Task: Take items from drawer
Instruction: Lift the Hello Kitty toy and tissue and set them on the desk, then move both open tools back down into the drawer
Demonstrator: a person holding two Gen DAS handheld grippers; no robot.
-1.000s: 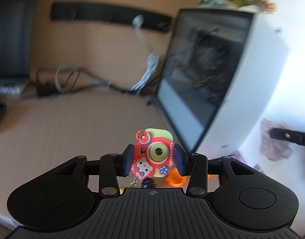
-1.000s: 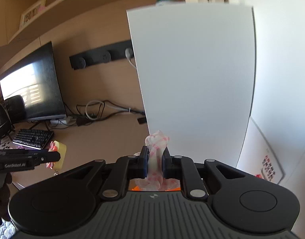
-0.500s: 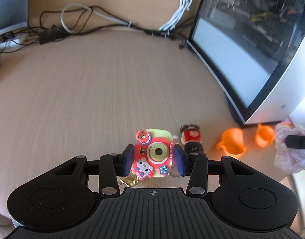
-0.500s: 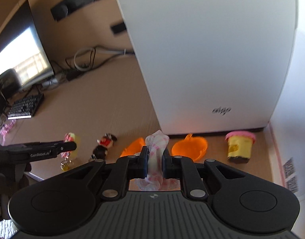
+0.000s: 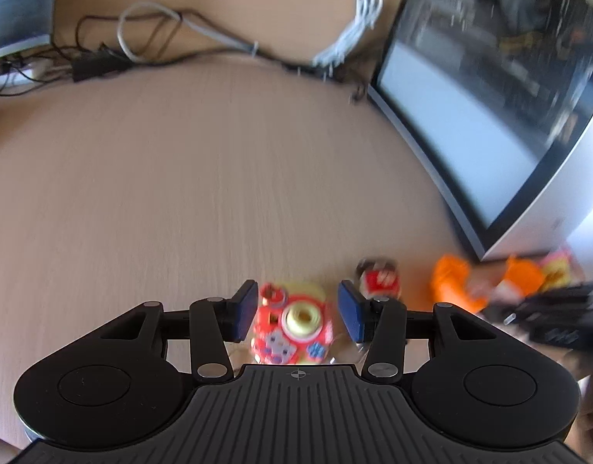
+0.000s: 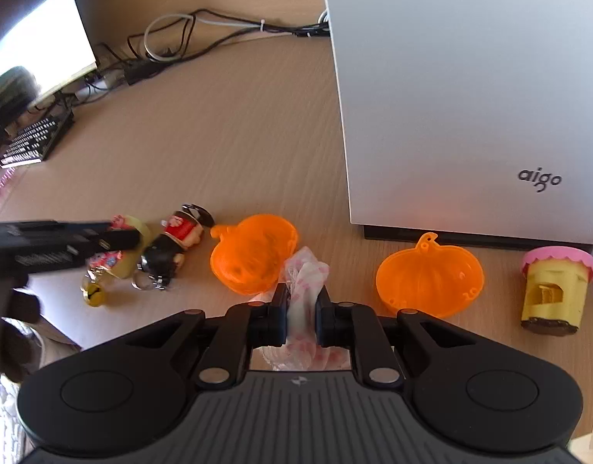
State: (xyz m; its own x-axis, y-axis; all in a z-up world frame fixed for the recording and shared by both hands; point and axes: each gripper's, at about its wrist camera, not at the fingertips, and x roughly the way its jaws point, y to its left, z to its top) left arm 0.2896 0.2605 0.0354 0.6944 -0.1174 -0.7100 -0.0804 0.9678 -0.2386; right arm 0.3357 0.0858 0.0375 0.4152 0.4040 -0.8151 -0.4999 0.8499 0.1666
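A red and yellow toy camera keychain (image 5: 292, 321) lies on the wooden desk (image 5: 219, 178), loose between the blue pads of my left gripper (image 5: 298, 311), which stands open with gaps on both sides. From the right wrist view the left gripper (image 6: 56, 247) partly covers that toy (image 6: 118, 265). My right gripper (image 6: 301, 309) is shut on a crumpled white and pink wrapper (image 6: 306, 270), held low over the desk's front edge between two orange pumpkin halves (image 6: 257, 255) (image 6: 429, 278).
A small doll keychain (image 6: 172, 243) lies left of the pumpkin halves. A yellow tub with a pink lid (image 6: 553, 290) stands at the right. The white PC case (image 6: 470, 96) blocks the back right. Cables (image 6: 180, 38), a monitor (image 6: 37, 46) and a keyboard (image 6: 29, 143) sit at the back left.
My left gripper came down to the desk and opened, letting go of the toy camera. The right gripper, still shut on the wrapper, dropped lower toward the pumpkin halves.
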